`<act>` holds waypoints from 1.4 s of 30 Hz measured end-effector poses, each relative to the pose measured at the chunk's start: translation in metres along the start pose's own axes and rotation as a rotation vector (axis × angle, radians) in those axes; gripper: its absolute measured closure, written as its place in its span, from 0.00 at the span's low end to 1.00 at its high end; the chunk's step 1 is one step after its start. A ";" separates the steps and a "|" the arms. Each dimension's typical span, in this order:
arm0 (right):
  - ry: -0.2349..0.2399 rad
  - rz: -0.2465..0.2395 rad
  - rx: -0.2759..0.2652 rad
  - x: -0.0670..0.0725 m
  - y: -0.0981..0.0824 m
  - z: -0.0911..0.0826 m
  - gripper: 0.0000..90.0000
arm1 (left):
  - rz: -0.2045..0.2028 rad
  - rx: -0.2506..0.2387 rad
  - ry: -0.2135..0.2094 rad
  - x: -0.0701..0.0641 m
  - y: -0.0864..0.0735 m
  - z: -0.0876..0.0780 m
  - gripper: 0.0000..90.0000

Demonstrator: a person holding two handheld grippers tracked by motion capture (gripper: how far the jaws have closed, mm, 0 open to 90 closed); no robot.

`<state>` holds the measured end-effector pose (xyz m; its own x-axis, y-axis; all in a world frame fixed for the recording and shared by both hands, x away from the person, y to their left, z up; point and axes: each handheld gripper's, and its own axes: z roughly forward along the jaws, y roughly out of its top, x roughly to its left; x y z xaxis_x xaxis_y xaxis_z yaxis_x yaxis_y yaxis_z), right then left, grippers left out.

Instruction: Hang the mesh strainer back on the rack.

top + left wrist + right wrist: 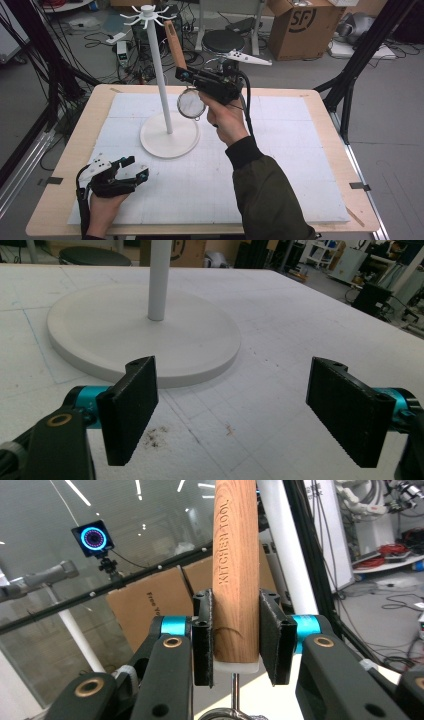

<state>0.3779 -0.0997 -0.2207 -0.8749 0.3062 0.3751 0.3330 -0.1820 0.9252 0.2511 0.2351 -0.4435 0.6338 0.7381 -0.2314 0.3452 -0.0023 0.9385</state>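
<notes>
Near the frame's top centre, the right tongs (186,75) clench the wooden handle of a round metal mesh strainer (190,103) beside the white hook stand (161,85); lower left, the left tongs (134,167) rest released on the tabletop (300,97).

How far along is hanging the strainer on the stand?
Done: the right gripper has its jaws shut on the strainer handle, lifted off the table beside the stand. Left: hooking it on a top prong. The left gripper rests open.

One strainer (190,104); one white hook stand (163,90); two grippers; one foam mat (280,165)
</notes>
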 end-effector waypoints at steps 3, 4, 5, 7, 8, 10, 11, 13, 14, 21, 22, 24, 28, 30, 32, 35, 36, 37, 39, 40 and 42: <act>0.010 0.009 0.000 0.000 0.004 0.004 0.79 | -0.004 0.002 -0.001 -0.002 0.000 0.000 0.24; 0.010 0.011 0.000 0.000 0.005 0.006 0.79 | -0.001 0.000 -0.001 -0.002 0.000 0.000 0.24; 0.004 0.010 0.002 0.001 0.006 0.007 0.79 | 0.002 -0.002 0.002 -0.002 0.000 -0.001 0.24; 0.005 0.013 0.000 0.000 0.006 0.009 0.79 | -0.002 -0.004 0.002 -0.001 0.000 -0.002 0.24; -0.001 0.012 0.001 -0.001 0.006 0.009 0.79 | -0.001 -0.003 0.003 -0.001 0.000 -0.002 0.24; 0.001 0.018 -0.001 -0.004 0.005 0.011 0.79 | -0.004 -0.006 0.007 0.000 0.000 -0.002 0.24; 0.002 0.014 0.003 -0.005 0.004 0.012 0.79 | -0.004 -0.003 0.007 0.001 0.000 -0.002 0.24; 0.002 0.015 0.009 -0.007 0.004 0.014 0.79 | -0.005 -0.002 0.008 0.002 -0.001 -0.001 0.24; 0.001 0.014 0.008 -0.009 0.004 0.015 0.79 | -0.006 -0.003 0.008 0.002 -0.001 -0.001 0.24; 0.002 0.001 0.012 -0.013 0.010 0.025 0.79 | -0.011 -0.006 0.009 0.005 -0.001 0.000 0.24; 0.005 0.004 0.009 -0.013 0.010 0.026 0.79 | -0.015 -0.006 0.006 0.006 -0.001 -0.001 0.24; 0.005 0.010 0.011 -0.014 0.010 0.028 0.79 | -0.014 -0.011 0.009 0.006 -0.001 -0.001 0.24; -0.005 0.012 0.021 -0.017 0.006 0.032 0.79 | -0.013 -0.014 0.009 0.007 0.000 -0.003 0.24; -0.005 0.009 0.019 -0.017 0.006 0.033 0.79 | -0.015 -0.016 0.009 0.006 0.000 -0.003 0.24; 0.001 0.008 0.020 -0.017 0.005 0.034 0.79 | -0.013 -0.016 0.008 0.006 0.000 -0.003 0.24; 0.009 -0.001 0.027 -0.016 0.003 0.035 0.79 | -0.014 -0.016 0.006 0.005 0.000 -0.003 0.24; 0.007 -0.002 0.027 -0.016 0.003 0.035 0.79 | -0.016 -0.015 0.007 0.005 0.000 -0.003 0.24; 0.010 0.000 0.024 -0.016 0.003 0.036 0.79 | -0.016 -0.014 0.007 0.005 0.000 -0.003 0.24; 0.011 0.003 0.030 -0.017 0.003 0.036 0.79 | -0.011 -0.014 0.006 0.005 0.000 -0.003 0.24; 0.011 0.004 0.033 -0.017 0.002 0.036 0.79 | -0.012 -0.015 0.007 0.005 0.000 -0.003 0.24; 0.003 0.000 0.049 -0.018 0.001 0.037 0.79 | -0.013 -0.017 0.008 0.005 0.000 -0.003 0.24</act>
<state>0.4071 -0.0706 -0.2240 -0.8759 0.3033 0.3753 0.3499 -0.1364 0.9268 0.2523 0.2403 -0.4440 0.6241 0.7431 -0.2414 0.3412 0.0187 0.9398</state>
